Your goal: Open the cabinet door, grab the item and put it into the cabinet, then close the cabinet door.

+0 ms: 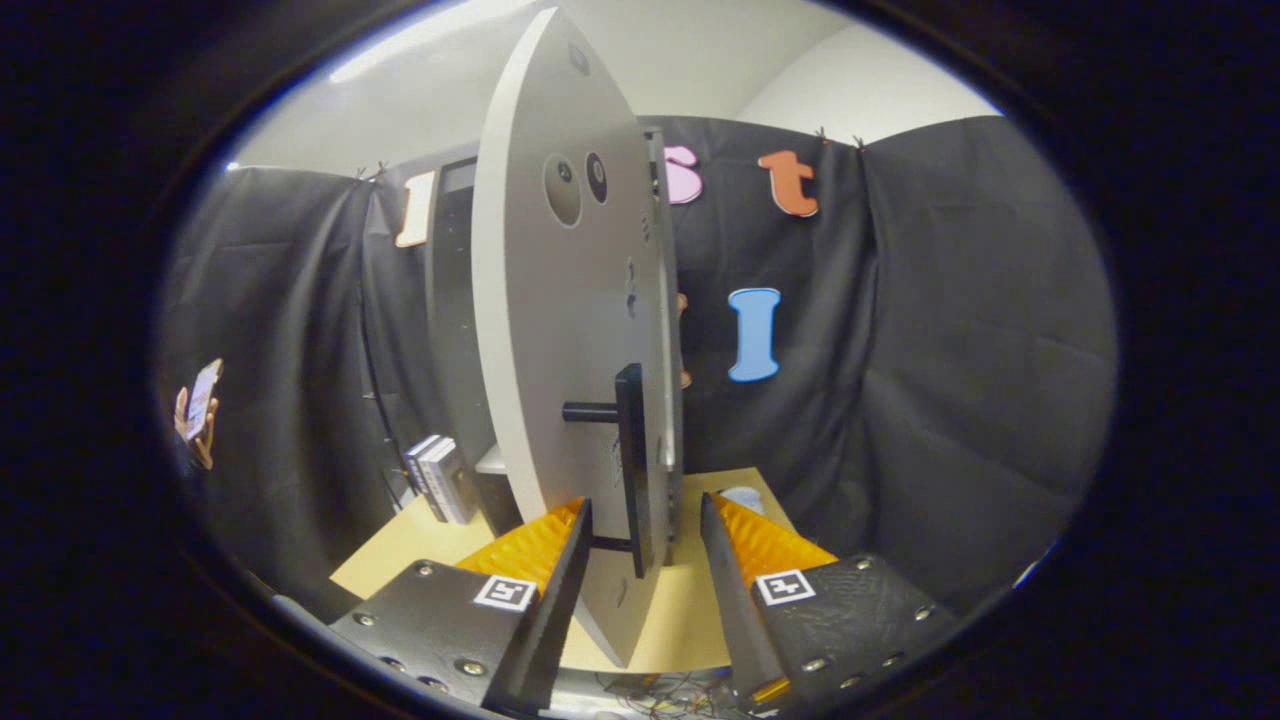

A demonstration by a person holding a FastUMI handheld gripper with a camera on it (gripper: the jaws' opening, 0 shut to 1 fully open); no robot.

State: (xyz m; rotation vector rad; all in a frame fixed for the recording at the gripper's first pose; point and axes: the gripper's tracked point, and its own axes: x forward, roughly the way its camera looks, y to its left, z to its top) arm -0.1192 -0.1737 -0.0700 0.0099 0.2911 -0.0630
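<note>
Tool (645, 520) fingers spread, straddling cabinet door (560, 330) edge, handle (630, 465).

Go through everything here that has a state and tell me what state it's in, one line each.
cabinet door: swung open, edge-on between the fingers.
door handle: upright bar between the fingers; contact unclear.
gripper: fingers spread, straddling the door edge and handle.
books: standing upright beside the cabinet.
table: bare wood beyond the fingers.
</note>
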